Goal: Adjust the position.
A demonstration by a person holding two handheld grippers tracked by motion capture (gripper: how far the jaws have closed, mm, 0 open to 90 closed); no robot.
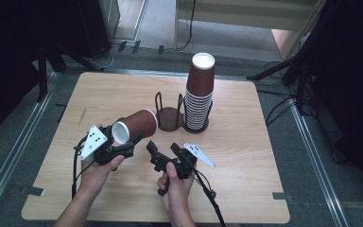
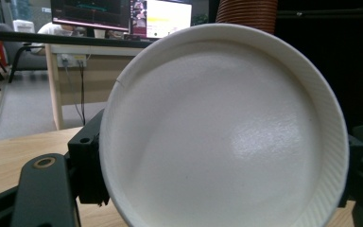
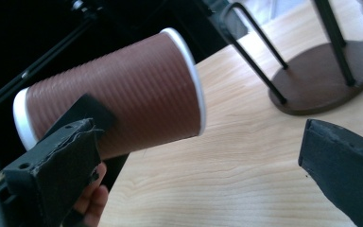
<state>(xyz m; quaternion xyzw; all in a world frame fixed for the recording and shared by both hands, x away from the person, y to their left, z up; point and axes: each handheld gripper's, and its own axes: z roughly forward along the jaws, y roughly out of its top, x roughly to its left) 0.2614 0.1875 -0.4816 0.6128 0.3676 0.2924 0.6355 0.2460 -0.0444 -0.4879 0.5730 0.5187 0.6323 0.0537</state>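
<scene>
High view showed a wooden tabletop [image 1: 246, 142] on grey floor; near its front edge the left gripper [image 1: 123, 142] clenched a brown paper cup [image 1: 134, 125], the right gripper [image 1: 163, 150] released. Left gripper view added monitors [image 2: 123, 14].

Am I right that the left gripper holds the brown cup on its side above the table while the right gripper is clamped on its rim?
Not quite. The left gripper does hold the cup on its side, but the right gripper is open and clear of it, as the right gripper view shows.
</scene>
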